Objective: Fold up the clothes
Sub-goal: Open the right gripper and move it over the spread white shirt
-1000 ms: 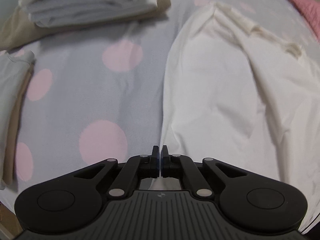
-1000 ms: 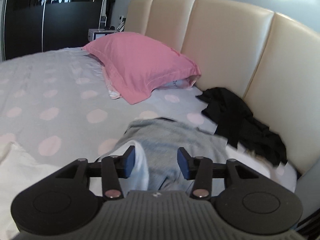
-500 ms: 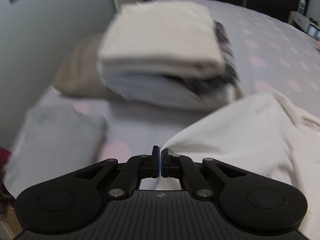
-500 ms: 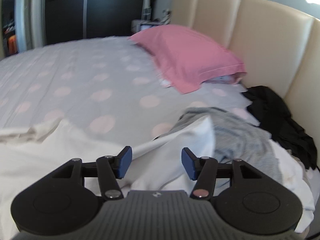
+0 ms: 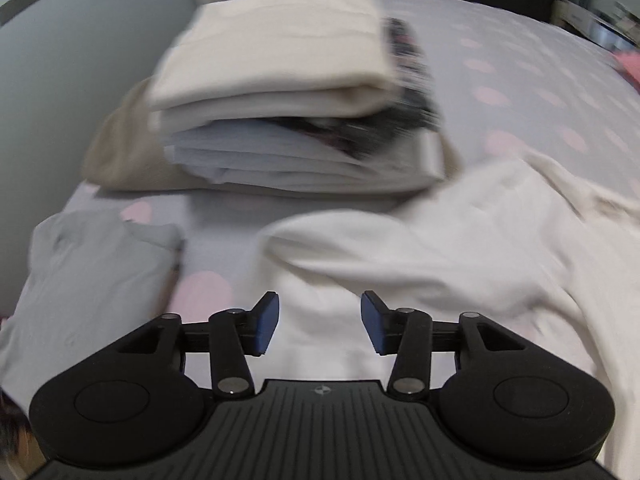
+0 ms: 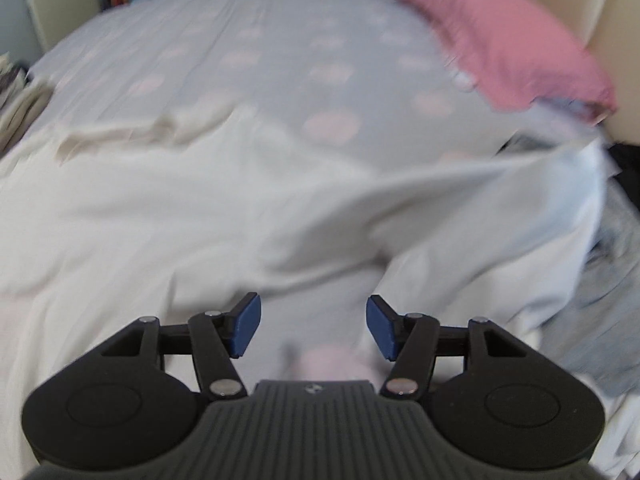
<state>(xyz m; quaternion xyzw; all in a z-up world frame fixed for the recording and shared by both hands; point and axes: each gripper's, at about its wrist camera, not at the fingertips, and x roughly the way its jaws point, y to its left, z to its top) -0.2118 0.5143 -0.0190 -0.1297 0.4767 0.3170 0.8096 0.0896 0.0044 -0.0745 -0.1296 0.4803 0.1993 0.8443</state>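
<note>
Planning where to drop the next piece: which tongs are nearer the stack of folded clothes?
Left. The left tongs face the stack of folded clothes just ahead; the right tongs see it only at the far left edge.

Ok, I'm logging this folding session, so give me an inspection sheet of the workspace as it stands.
Surface: bed sheet, grey with pink dots.
Job's things: white garment spread out, rumpled; folded stack behind it; folded grey garment to the left.
Clutter: pink pillow; grey clothing at the right edge.
Grippers: left hand-held gripper open, empty; right hand-held gripper open, empty.
Cables: nothing seen.
Surroundings: padded headboard; the rest is blurred.
</note>
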